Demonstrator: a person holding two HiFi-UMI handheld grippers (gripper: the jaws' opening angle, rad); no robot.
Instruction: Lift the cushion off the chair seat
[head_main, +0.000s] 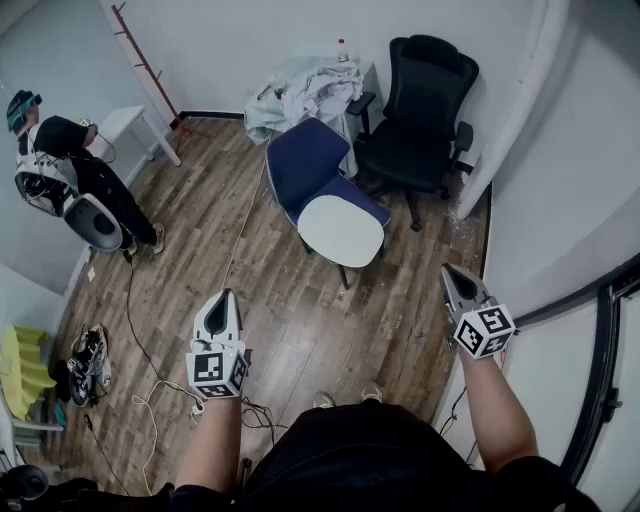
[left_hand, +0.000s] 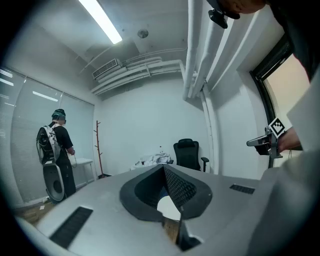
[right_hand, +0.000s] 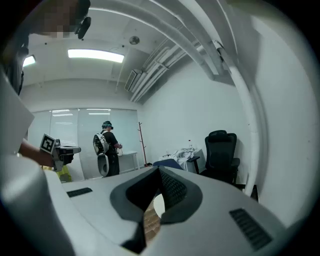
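Note:
A white oval cushion (head_main: 341, 230) lies on the seat of a blue chair (head_main: 303, 160) in the middle of the room, seen in the head view. My left gripper (head_main: 221, 298) hovers over the wooden floor, below and to the left of the chair, well short of it, jaws together and empty. My right gripper (head_main: 449, 272) is held below and to the right of the cushion, also shut on nothing. In the left gripper view a slice of the cushion (left_hand: 169, 207) shows below the closed jaw tips (left_hand: 164, 169). The right gripper view shows the cushion (right_hand: 158, 204) the same way.
A black office chair (head_main: 420, 110) stands right behind the blue one, beside a table heaped with cloth (head_main: 310, 90). A person (head_main: 70, 160) with a backpack stands at the far left by a white table (head_main: 130, 125). Cables (head_main: 150, 390) trail over the floor. A wall runs along the right.

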